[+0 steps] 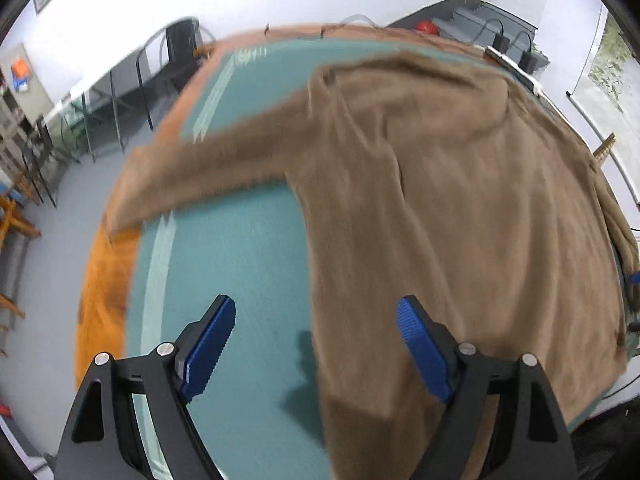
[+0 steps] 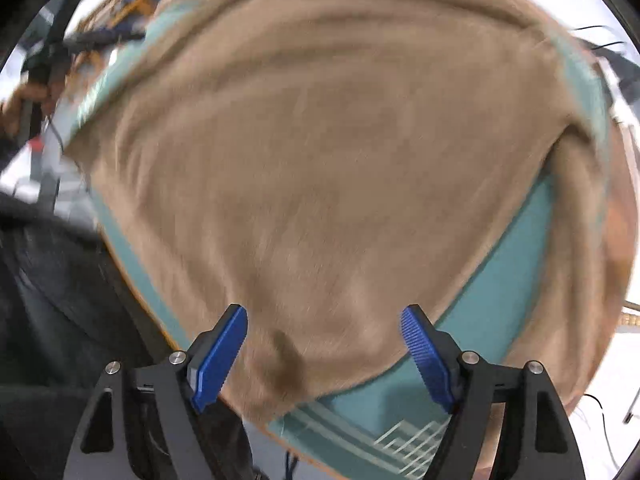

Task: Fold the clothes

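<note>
A tan long-sleeved sweater (image 1: pixel 460 208) lies spread on a teal mat (image 1: pixel 240 260) over a wooden table. One sleeve (image 1: pixel 200 176) stretches out to the left across the mat. My left gripper (image 1: pixel 316 312) is open above the mat, right beside the sweater's near side edge, holding nothing. In the right wrist view the sweater (image 2: pixel 320 160) fills most of the frame, its near edge hanging toward the table edge. My right gripper (image 2: pixel 324 320) is open just above that near part of the cloth, its blue pads (image 2: pixel 220 356) apart. Both views are motion-blurred.
The table's orange wooden rim (image 1: pixel 104 280) shows at the left of the mat. Folding tables and chairs (image 1: pixel 120 92) stand on the grey floor beyond. A person's dark clothing (image 2: pixel 48 300) is at the left. White line markings (image 2: pixel 408 440) sit on the mat's near corner.
</note>
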`<action>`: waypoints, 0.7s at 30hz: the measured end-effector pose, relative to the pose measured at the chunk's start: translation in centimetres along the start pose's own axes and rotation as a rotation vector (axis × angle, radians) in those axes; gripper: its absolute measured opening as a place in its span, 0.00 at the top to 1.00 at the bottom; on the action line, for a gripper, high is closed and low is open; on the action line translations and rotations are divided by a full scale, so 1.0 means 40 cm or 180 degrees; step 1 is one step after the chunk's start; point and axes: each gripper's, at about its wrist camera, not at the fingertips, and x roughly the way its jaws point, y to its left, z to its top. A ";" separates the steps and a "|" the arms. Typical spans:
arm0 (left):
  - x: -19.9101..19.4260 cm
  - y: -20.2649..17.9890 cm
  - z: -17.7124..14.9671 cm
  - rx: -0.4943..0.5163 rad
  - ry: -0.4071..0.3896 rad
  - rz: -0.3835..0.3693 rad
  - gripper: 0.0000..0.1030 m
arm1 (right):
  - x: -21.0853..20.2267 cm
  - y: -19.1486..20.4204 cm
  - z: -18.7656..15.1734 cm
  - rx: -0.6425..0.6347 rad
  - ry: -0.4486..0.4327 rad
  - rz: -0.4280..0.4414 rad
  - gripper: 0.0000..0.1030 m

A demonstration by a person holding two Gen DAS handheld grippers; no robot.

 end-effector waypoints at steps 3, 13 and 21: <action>-0.021 0.022 0.115 0.0087 -0.0174 0.0052 0.16 | -0.080 -0.073 0.083 0.0325 -0.0354 -0.0083 0.21; 0.160 0.083 0.453 0.0102 -0.0013 -0.0018 0.15 | -0.181 -0.354 0.350 0.1570 -0.1153 -0.0310 0.21; 0.381 -0.038 0.562 0.0463 0.0373 -0.0303 0.15 | 0.025 -0.366 0.538 0.1672 -0.0928 -0.0008 0.21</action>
